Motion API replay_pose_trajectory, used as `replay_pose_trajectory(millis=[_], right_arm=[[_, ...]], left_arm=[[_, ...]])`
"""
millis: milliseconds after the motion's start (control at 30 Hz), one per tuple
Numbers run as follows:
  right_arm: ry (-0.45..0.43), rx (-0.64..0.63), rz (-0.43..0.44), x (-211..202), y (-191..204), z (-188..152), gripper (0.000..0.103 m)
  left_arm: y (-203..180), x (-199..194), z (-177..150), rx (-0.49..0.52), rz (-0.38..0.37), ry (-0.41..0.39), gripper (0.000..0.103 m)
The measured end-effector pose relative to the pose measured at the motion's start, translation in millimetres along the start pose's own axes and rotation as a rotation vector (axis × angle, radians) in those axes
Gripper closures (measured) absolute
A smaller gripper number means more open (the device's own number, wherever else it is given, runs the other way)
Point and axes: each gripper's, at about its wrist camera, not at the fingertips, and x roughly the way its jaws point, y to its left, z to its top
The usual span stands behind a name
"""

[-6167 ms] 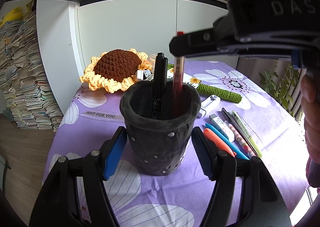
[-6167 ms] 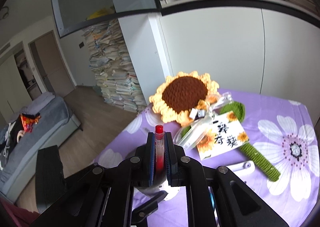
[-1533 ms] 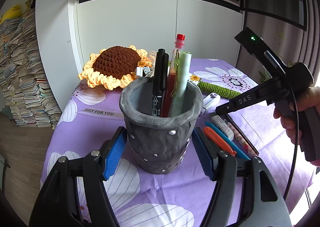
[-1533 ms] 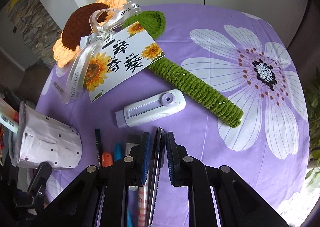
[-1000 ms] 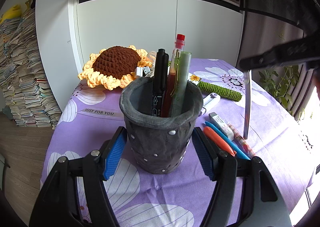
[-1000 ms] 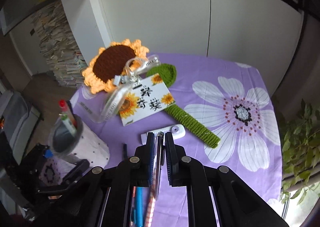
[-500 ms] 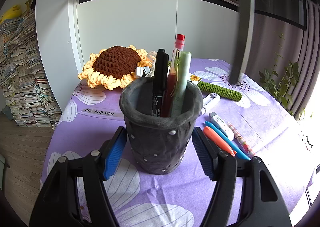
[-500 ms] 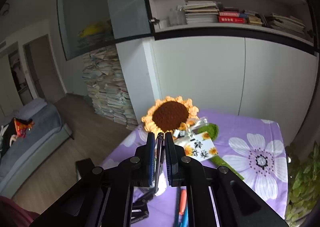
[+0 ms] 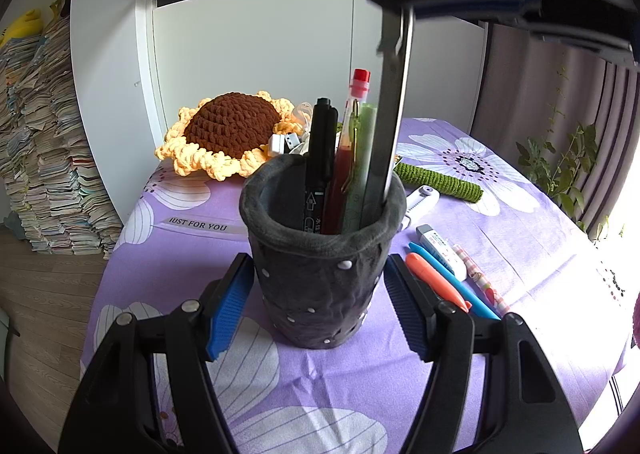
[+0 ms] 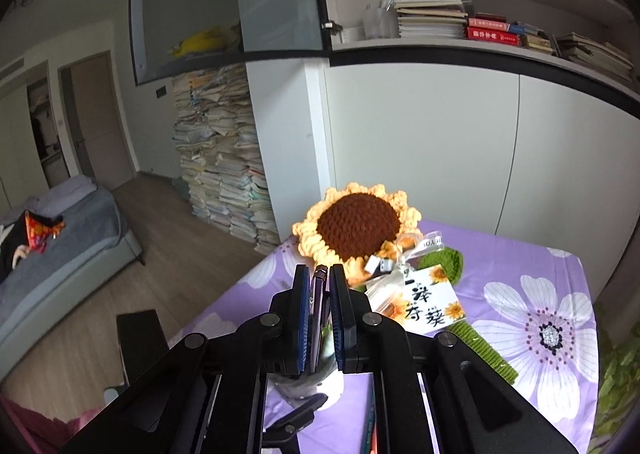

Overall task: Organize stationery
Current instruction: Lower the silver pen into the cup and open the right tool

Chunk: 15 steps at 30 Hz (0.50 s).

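Purple table's crowded; right gripper (image 10: 319, 294) is pinching a ruler (image 9: 390, 106) over the cup (image 9: 320, 254) between the left gripper's (image 9: 318, 310) part-open jaws — could snag on pens.

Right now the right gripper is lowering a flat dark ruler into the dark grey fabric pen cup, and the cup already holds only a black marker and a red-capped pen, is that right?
Not quite. The dark grey fabric pen cup holds three things already: the black marker, the red-capped pen and a pale green pen beside it, as the left wrist view shows. The rest stands: the right gripper is lowering the flat dark ruler into it.
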Motion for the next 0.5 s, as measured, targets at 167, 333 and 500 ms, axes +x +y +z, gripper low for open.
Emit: replay_pose_trajectory(millis=[167, 333, 500], right_arm=[[0.077, -0.002, 0.0, 11, -1, -17, 0.092], [0.148, 0.043, 0.017, 25, -8, -32, 0.092], [0.176, 0.083, 0.04, 27, -13, -37, 0.092]], left_arm=[[0, 0, 0, 0.0, 0.0, 0.0, 0.036], [0, 0, 0, 0.001, 0.0, -0.001, 0.036], [-1, 2, 1, -0.001, 0.001, 0.0, 0.036]])
